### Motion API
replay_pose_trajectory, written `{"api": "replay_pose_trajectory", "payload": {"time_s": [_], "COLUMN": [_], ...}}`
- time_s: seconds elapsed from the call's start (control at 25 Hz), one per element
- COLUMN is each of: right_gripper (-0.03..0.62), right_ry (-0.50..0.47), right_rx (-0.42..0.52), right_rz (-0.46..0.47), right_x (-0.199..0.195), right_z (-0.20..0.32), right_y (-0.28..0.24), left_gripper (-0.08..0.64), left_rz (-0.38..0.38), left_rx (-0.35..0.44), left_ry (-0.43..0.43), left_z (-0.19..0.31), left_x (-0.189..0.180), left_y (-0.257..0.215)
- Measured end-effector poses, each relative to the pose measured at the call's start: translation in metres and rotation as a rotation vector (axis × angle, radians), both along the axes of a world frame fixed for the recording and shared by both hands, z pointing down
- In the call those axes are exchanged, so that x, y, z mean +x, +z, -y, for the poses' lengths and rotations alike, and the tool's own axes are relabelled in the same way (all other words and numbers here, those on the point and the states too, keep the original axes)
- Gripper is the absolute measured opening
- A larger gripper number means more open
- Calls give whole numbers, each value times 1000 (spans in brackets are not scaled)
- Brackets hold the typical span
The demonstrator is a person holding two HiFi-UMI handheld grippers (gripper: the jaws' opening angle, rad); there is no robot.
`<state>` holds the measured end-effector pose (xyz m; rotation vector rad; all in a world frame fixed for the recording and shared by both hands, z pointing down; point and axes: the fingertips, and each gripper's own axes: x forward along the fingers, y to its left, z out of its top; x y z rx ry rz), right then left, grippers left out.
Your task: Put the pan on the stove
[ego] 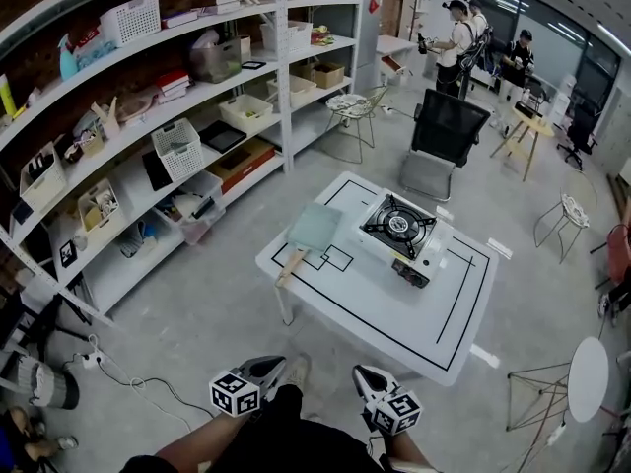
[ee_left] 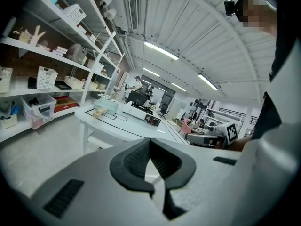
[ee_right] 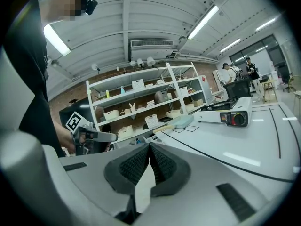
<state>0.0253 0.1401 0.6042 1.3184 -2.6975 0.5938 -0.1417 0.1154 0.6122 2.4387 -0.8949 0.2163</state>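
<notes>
A pale green square pan (ego: 315, 227) with a wooden handle lies on the left part of the white table (ego: 394, 313). To its right stands a portable gas stove (ego: 399, 227) with nothing on its burner. The pan (ee_left: 107, 105) and stove (ee_left: 141, 113) show far off in the left gripper view, and the pan (ee_right: 181, 121) and stove (ee_right: 225, 114) also in the right gripper view. My left gripper (ego: 274, 367) and right gripper (ego: 367, 372) hang low near my body, short of the table's near edge. Both the left gripper (ee_left: 150, 145) and the right gripper (ee_right: 149, 147) are shut and empty.
Long white shelves (ego: 148, 146) with baskets and boxes line the left wall. A black chair (ego: 446, 126) stands behind the table, with people (ego: 458, 37) further back. A small round white table (ego: 589, 377) and wire chairs stand at the right. A cable (ego: 128, 377) lies on the floor at the left.
</notes>
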Motion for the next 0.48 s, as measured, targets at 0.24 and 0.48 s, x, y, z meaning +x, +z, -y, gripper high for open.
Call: {"api": "replay_pose_trajectory", "payload": {"time_s": [0.24,0.48], "right_gripper": [26,26], "right_ry": [34,74], "right_rx": [-13,-26], "right_rz": [-9,-21], "right_x": [13,23], "right_z": [23,50], "right_y": [-1,-12], "left_gripper": [9,9], "left_rz": [10,3], "left_rx": [0,8], "left_ry": [25,47], "left_z": [29,60], "left_x": [9,26], "left_y": [0,-1]}}
